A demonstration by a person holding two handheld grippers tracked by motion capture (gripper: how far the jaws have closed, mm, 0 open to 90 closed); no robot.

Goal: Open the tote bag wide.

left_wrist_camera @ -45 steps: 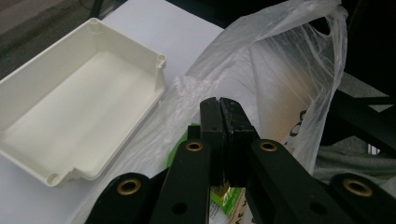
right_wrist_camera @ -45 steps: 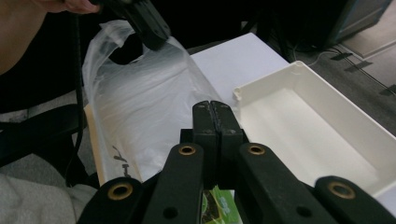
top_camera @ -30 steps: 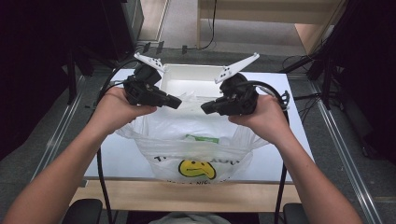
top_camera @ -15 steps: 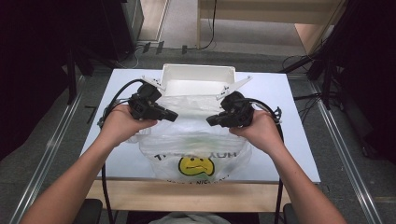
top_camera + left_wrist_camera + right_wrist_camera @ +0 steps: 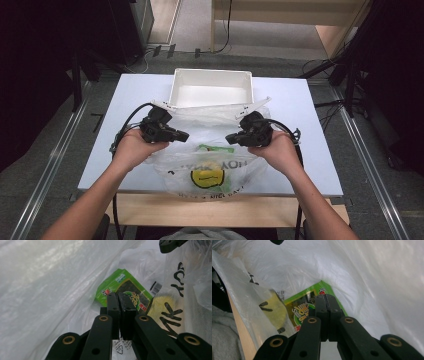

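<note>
Item: thin translucent plastic carrier bag [image 5: 210,150] with a yellow smiley print, lying on the white table [image 5: 305,125] on the person's side of the white tray [image 5: 210,87], its lower end overhanging the table's near edge.

Contents: one flat green snack packet [image 5: 125,293] (seaweed, by the picture on its label), resting inside the bag toward its bottom.

Left gripper [image 5: 175,134]: at the bag's left upper edge, jaws pressed together; film lies all about them, and it looks pinched on the bag's rim, though the pinch itself is not plain.

Right gripper [image 5: 235,138]: at the bag's right upper edge, jaws likewise closed, apparently on the rim.

Handling, as judged: bag very light, limp, slippery, easily torn; take it by the rim or handles, both sides, keeping the mouth spread. Packet light, crinkly, contents probably brittle; grip by its sealed edge, gently.
</note>
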